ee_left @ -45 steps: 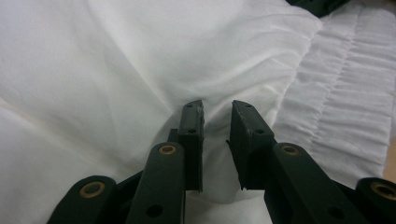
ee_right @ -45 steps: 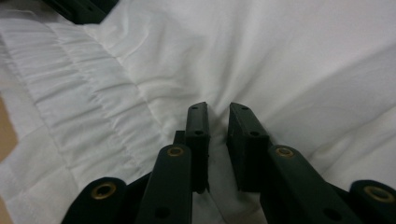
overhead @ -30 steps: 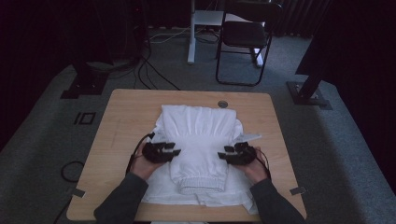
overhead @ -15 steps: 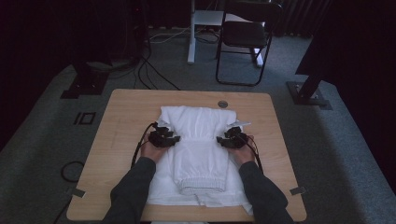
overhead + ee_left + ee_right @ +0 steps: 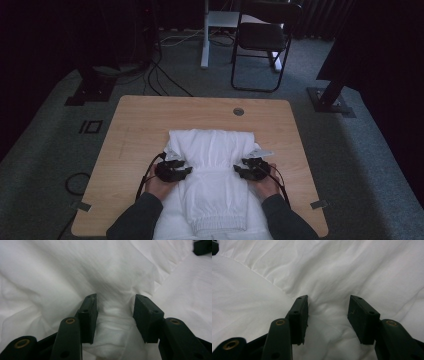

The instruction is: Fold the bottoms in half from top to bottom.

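Note:
A white garment (image 5: 212,150) lies folded on the wooden table (image 5: 140,125), with a gathered band across its middle and a ribbed hem near the front edge. My left gripper (image 5: 187,172) is at its left side and my right gripper (image 5: 238,172) at its right side, both level with the gathered band and pointing inward. In the left gripper view the jaws (image 5: 115,301) stand partly apart with a thick bunch of the white cloth (image 5: 75,270) between the pads. In the right gripper view the jaws (image 5: 328,301) hold a puckered fold of the cloth (image 5: 349,265).
The table has a round cable hole (image 5: 238,111) at its far edge. Bare wood lies left, right and beyond the garment. On the carpet behind stand a dark chair (image 5: 262,40), loose cables (image 5: 165,75) and a stand base (image 5: 330,100). The garment's near end hangs toward the person.
Both hands went forward over the garment, then came back toward the person and down. The garment's far edge now lies nearer the person than before.

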Demonstrator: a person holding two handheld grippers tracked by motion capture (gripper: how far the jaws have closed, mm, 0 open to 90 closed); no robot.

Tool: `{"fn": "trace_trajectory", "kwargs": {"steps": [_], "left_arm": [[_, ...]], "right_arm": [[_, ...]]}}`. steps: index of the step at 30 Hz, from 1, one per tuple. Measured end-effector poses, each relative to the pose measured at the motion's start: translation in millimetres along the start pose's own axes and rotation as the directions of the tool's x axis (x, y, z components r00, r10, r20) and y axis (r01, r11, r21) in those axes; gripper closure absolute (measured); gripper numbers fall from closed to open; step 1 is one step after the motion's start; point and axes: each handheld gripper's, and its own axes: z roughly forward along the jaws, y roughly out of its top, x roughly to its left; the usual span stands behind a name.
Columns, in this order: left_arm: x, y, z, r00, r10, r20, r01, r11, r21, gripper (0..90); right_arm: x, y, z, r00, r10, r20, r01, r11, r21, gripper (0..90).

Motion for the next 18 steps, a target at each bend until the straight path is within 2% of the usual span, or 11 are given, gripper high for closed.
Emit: {"fn": "trace_trajectory", "kwargs": {"steps": [3,5,6,8,9,11,12,13,14,16,18], "left_arm": [[11.4,16.8,-11.1,0.9985,-0.02,-0.05,0.018,0.9986,-0.049,48.7],[26.5,32.6,-18.5,0.9933,-0.056,-0.101,0.046,0.9937,-0.102,41.6],[35.8,40.6,-20.1,0.9882,-0.083,-0.129,0.067,0.9906,-0.119,37.9],[56.1,53.9,-19.1,0.9725,-0.141,-0.185,0.117,0.9836,-0.138,32.0],[66.2,59.0,-16.0,0.9662,-0.173,-0.191,0.148,0.9791,-0.14,28.9],[82.6,66.4,-4.0,0.9542,-0.2,-0.223,0.177,0.9768,-0.121,26.6],[86.6,67.7,0.9,0.9503,-0.198,-0.24,0.177,0.9786,-0.104,24.5],[91.5,68.0,7.9,0.9469,-0.211,-0.243,0.194,0.9767,-0.092,23.7],[95.9,67.3,14.8,0.9466,-0.228,-0.228,0.216,0.9733,-0.077,23.7],[99.4,64.7,26.6,0.9425,-0.244,-0.228,0.239,0.9696,-0.05,23.7],[99.4,62.6,33.5,0.9454,-0.24,-0.22,0.237,0.9706,-0.039,23.8]], "right_arm": [[-0.8,-2.3,-1.2,0.9999,0.002,-0.01,-0.002,1.0,-0.008,50.2],[-2.4,-2.1,-1.3,0.9997,0.016,-0.02,-0.016,1.0,-0.01,50.4],[-2.2,-2.4,-1.2,0.9997,0.015,-0.019,-0.016,1.0,-0.013,50.4],[-1.9,-2.9,-1.1,0.9997,0.015,-0.019,-0.016,1.0,-0.017,50.5],[-2.0,-3.1,-1.2,0.9997,0.016,-0.019,-0.017,1.0,-0.018,50.6],[-2.4,-3.9,-1.1,0.9997,0.017,-0.02,-0.017,1.0,-0.024,51.0],[-2.7,-4.4,-1.0,0.9997,0.014,-0.02,-0.015,0.999,-0.029,51.1],[-2.8,-4.6,-1.0,0.9997,0.014,-0.02,-0.015,0.999,-0.031,51.1],[-2.8,-4.7,-1.1,0.9997,0.014,-0.021,-0.015,0.999,-0.031,51.1],[-2.9,-4.8,-1.1,0.9997,0.015,-0.021,-0.015,0.999,-0.031,51.1],[-2.9,-4.8,-1.1,0.9997,0.015,-0.022,-0.015,0.999,-0.032,51.2]]}}
